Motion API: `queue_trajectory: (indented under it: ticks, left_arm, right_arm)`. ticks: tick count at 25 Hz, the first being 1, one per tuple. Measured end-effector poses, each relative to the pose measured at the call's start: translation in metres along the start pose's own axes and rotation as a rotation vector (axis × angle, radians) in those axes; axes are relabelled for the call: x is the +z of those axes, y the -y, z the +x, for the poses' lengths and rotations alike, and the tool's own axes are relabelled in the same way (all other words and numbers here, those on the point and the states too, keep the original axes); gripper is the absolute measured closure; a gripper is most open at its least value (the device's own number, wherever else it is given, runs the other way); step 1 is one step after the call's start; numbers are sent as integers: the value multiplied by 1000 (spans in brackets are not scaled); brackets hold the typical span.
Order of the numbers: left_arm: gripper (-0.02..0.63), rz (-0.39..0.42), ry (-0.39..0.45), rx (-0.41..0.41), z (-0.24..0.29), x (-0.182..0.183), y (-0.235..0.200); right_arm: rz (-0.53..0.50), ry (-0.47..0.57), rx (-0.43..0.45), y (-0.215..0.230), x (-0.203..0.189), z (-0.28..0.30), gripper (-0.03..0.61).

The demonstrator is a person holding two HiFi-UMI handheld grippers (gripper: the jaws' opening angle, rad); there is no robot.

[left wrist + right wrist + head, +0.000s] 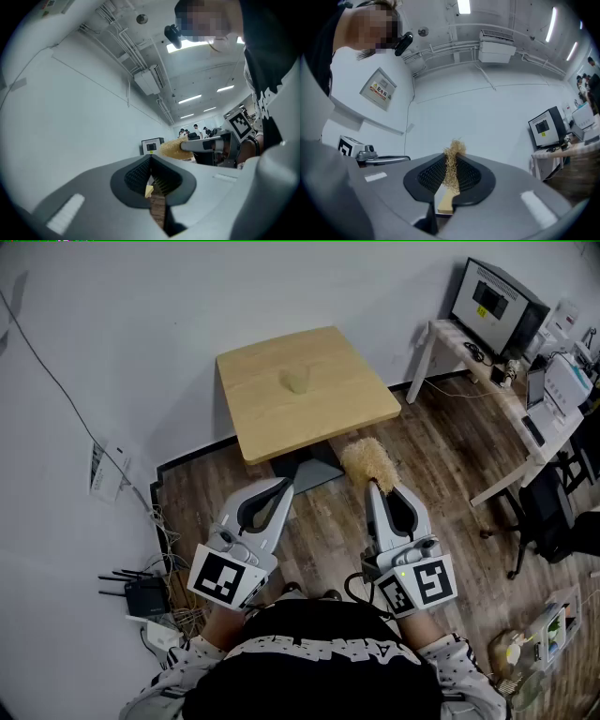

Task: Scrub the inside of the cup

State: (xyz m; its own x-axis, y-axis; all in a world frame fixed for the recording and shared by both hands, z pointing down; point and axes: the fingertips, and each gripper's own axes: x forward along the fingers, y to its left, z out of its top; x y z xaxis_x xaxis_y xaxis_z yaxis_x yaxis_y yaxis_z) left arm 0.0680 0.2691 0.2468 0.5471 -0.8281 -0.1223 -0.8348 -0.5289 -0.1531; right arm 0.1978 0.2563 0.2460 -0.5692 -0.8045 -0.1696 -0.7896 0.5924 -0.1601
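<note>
A small pale yellow cup (296, 381) stands near the middle of the square wooden table (347, 409), well ahead of both grippers. My right gripper (374, 488) is shut on a straw-coloured fibre scrubber (367, 462), whose tuft sticks out past the tips. In the right gripper view the fibres of the scrubber (452, 164) are pinched between the pads. My left gripper (284, 486) is shut with nothing in it, and its pads meet in the left gripper view. Both are held level over the floor, short of the table's near edge.
A white desk (487, 362) with a monitor (492, 301) stands at the right, with a dark chair (562, 512) beside it. A router (145, 596) and loose cables lie on the floor at the left wall. A bin of small items (544, 638) sits at the lower right.
</note>
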Motion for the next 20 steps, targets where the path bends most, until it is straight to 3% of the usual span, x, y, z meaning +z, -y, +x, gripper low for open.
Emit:
queue_trajectory:
  ticks: [3, 14, 20]
  left_arm:
    - [612, -2, -35, -9, 0, -3, 5]
    - [611, 13, -3, -24, 14, 3, 27]
    - [586, 12, -101, -51, 17, -5, 55]
  right_arm:
    - [11, 17, 10, 2, 3, -3, 518]
    - [30, 35, 1, 22, 4, -24, 514]
    - [45, 28, -7, 34, -1, -43, 512]
